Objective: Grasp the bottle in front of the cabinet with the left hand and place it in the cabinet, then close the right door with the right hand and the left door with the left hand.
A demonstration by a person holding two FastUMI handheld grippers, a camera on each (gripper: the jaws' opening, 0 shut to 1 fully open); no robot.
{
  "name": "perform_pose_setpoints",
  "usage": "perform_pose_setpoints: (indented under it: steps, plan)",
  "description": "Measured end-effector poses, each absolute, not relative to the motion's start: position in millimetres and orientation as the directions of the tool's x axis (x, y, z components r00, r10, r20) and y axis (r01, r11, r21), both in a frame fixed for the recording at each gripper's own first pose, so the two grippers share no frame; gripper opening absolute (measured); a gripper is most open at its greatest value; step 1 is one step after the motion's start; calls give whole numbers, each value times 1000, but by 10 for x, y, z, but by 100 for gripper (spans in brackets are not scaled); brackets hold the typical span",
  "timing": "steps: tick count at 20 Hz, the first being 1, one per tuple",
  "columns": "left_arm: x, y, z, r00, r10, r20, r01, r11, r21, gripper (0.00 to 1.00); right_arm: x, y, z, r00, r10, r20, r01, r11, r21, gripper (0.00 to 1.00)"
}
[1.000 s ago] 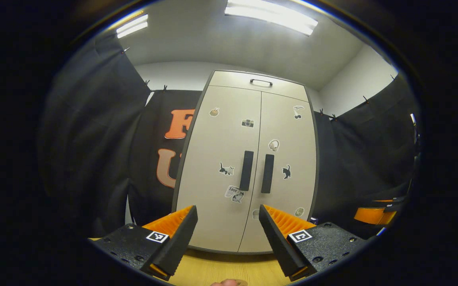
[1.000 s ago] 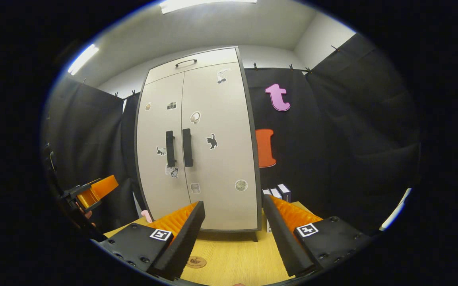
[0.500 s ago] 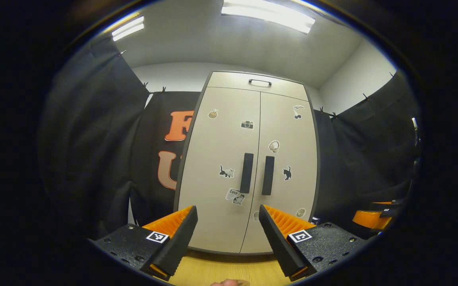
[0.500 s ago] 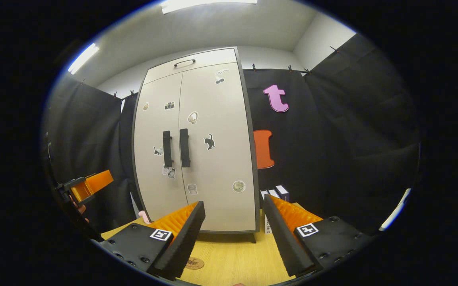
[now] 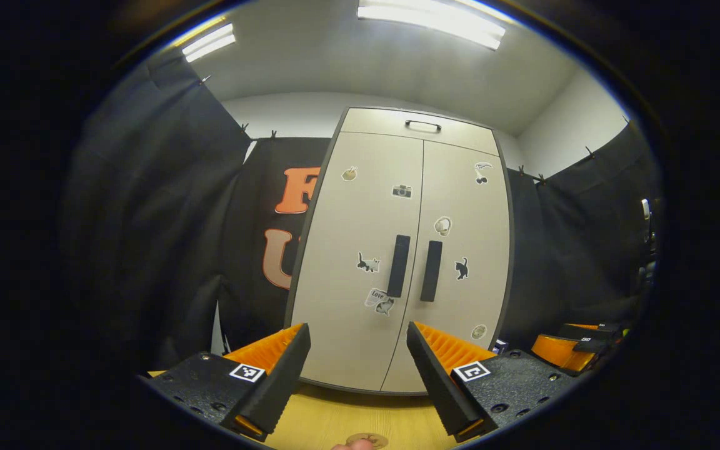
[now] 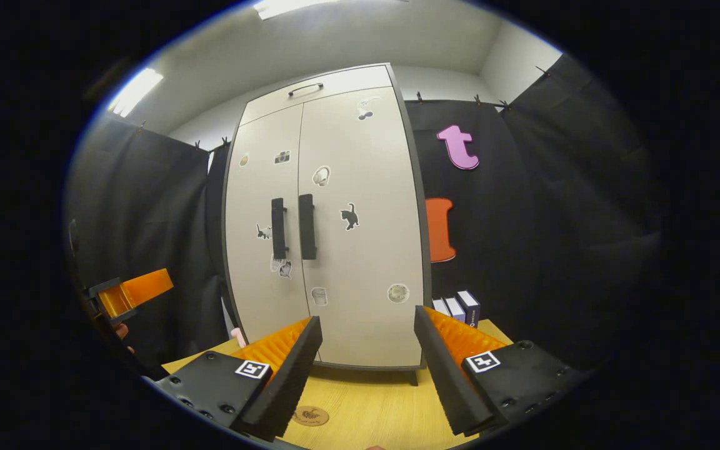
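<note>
A tall pale cabinet (image 5: 360,300) with stickers stands on the table, and both its doors are shut. Its two dark handles (image 5: 399,265) (image 5: 431,270) sit side by side at the middle seam. My left gripper (image 5: 357,332) is open and empty, held back from the lower part of the doors. In the right gripper view the cabinet (image 6: 360,269) stands a little left of centre, with my right gripper (image 6: 366,323) open and empty before its base. The right gripper (image 5: 569,350) shows at the far right of the left gripper view, and the left gripper (image 6: 135,290) at the far left of the right gripper view.
A light wooden table (image 6: 372,406) carries the cabinet. A small round wooden disc (image 6: 310,415) lies on it near my right gripper. Small dark boxes (image 6: 460,307) stand to the right of the cabinet, and a pink object (image 6: 238,337) peeks out at its left foot.
The cabinet has drifted a little to the right in both views as the grippers shifted slightly. Doors stay shut and both grippers stay open.
</note>
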State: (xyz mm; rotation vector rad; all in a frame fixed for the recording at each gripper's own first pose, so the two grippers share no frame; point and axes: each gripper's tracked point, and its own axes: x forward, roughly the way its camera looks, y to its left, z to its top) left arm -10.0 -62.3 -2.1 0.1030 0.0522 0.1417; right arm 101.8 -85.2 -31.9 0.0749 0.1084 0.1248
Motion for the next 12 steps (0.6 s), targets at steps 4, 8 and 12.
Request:
perform_pose_setpoints:
  steps: [4, 8, 12]
  plan:
    - [-122, -579, -56, 988, 149, -50, -143, 984, 110, 94, 1004, -725, -344, 981, 163, -106, -155, 985, 74, 98]
    - [-154, -515, -215, 986, 137, -92, -128, 986, 102, 94, 929, -562, -419, 976, 184, -117, -171, 979, 110, 98]
    - [-172, -402, -281, 986, 142, -85, -134, 987, 93, 94, 849, -430, -445, 979, 177, -103, -166, 980, 111, 98]
